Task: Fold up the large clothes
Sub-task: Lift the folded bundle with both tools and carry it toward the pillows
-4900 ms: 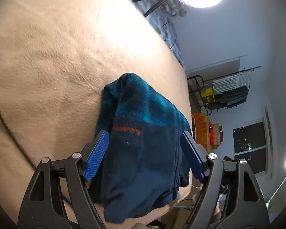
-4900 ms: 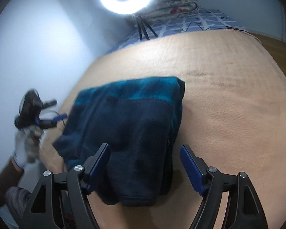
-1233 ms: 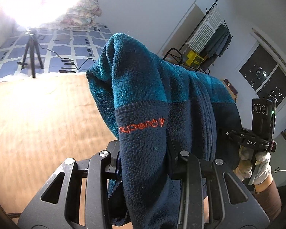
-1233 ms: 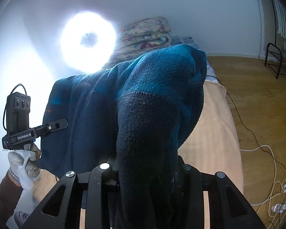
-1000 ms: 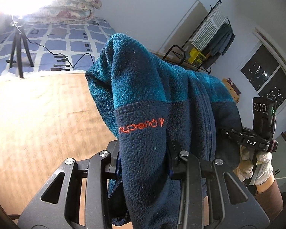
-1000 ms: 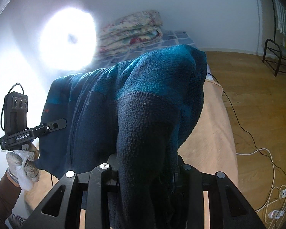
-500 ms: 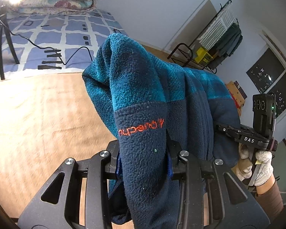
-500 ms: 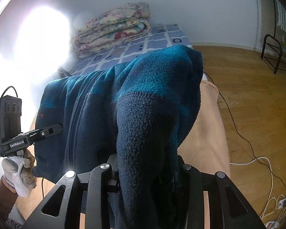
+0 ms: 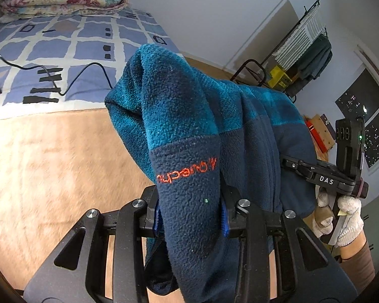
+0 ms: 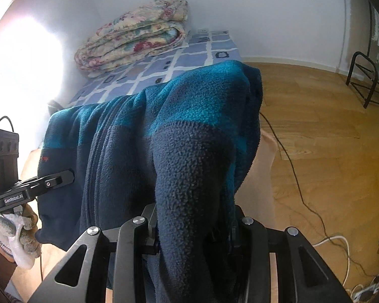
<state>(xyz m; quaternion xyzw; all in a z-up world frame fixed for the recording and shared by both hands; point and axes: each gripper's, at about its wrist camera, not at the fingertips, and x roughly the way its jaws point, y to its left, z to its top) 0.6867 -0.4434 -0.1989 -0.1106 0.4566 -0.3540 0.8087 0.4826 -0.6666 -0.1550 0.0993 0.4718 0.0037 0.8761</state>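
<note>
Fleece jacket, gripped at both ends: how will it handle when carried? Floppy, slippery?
Probably floppy: the fleece jacket drapes over the left gripper and sags toward the right gripper. Its nubby pile likely resists slipping. The thick bunched layers suggest some bulk, though probably little weight.

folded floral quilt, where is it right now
The folded floral quilt lies at the far end of the blue checked bedsheet against the wall, upper left in both views, beyond the blue fleece jacket.

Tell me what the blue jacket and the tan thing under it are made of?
The blue jacket looks like fleece: soft, matte, with a nubbly, pilled surface and orange stitched lettering. The tan cover seems to be a plush, short-pile blanket, fuzzy and not shiny, though it is blurred here. The left gripper and right gripper, jaws shut on the jacket, look like matte black plastic with metal screws.
</note>
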